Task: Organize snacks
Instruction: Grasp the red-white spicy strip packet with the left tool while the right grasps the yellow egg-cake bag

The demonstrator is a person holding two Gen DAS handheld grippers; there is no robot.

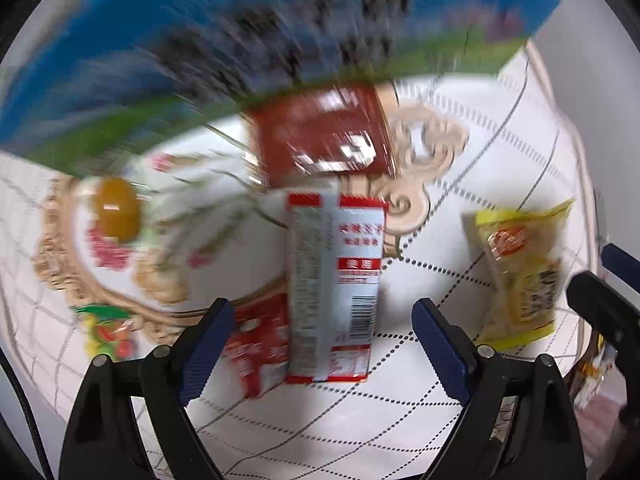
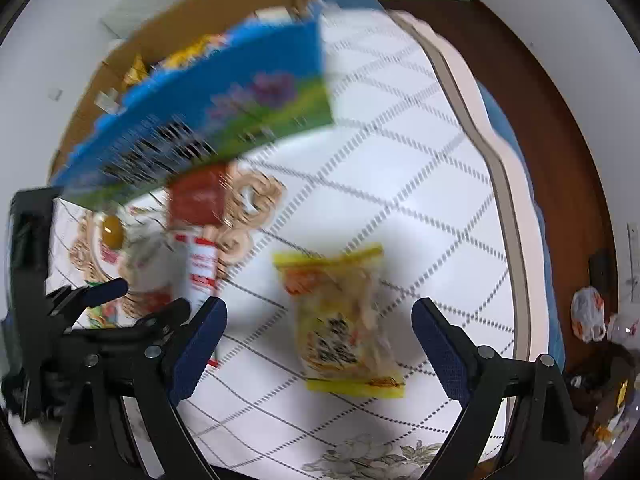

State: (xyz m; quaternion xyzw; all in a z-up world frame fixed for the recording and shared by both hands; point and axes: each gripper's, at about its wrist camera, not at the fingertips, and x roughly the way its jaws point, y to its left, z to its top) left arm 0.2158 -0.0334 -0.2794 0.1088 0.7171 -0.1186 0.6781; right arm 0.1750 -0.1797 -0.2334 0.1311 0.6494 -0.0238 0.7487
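My left gripper (image 1: 322, 316) is open, pointing down over a white-and-red snack packet (image 1: 334, 284) that lies on the patterned tablecloth (image 1: 360, 420); the packet sits between the blue pads without touching them. A red packet (image 1: 260, 344) lies partly under it, and a dark red packet (image 1: 324, 136) lies beyond. My right gripper (image 2: 320, 316) is open above a yellow snack bag (image 2: 344, 320), which lies flat between its pads, untouched. The same yellow bag (image 1: 520, 276) shows at the right of the left wrist view. A blue-and-green cardboard box (image 2: 208, 108) holds several snacks.
An orange jelly cup (image 1: 116, 208) and a small green-and-red candy packet (image 1: 106, 330) lie left of the packets. The table's raised rim (image 2: 500, 168) curves along the right, with brown floor (image 2: 560, 120) beyond. Bags and clutter (image 2: 588, 316) sit on the floor at the right.
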